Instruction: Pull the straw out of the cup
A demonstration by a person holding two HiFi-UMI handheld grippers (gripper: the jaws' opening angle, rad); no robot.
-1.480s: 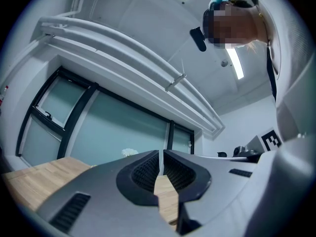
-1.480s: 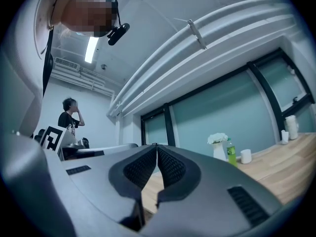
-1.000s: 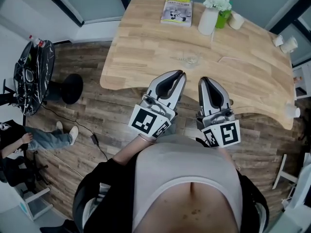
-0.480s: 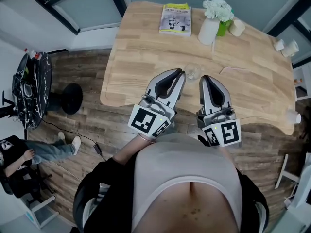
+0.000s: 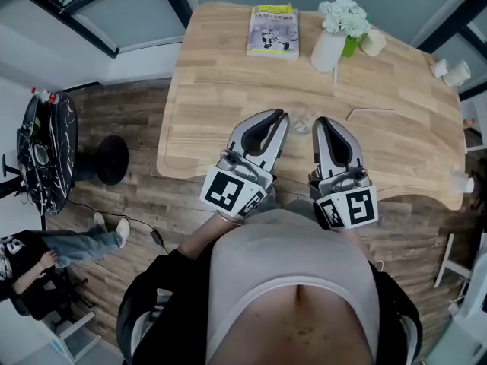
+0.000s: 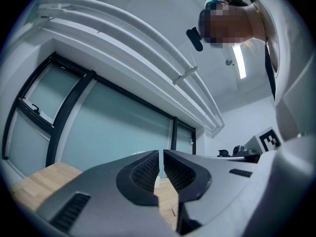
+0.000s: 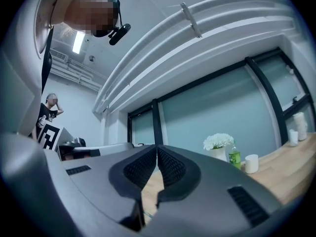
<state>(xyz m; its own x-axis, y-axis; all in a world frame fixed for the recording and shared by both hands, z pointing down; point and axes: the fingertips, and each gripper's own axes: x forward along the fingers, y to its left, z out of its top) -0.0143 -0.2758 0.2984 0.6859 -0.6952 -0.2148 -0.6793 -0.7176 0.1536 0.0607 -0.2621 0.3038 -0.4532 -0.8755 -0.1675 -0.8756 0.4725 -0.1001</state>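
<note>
Head view: two clenched claws beside the cup

Claws: left claw (image 5: 280,115) and right claw (image 5: 319,122), both clenched on nothing, tips either side of clear cup (image 5: 302,119) on worktop (image 5: 221,90). Straw-like stick (image 5: 370,111): flat, right of cup, well apart; none discernible inside cup. Hazard: closed tips could nudge the light cup over.
</note>
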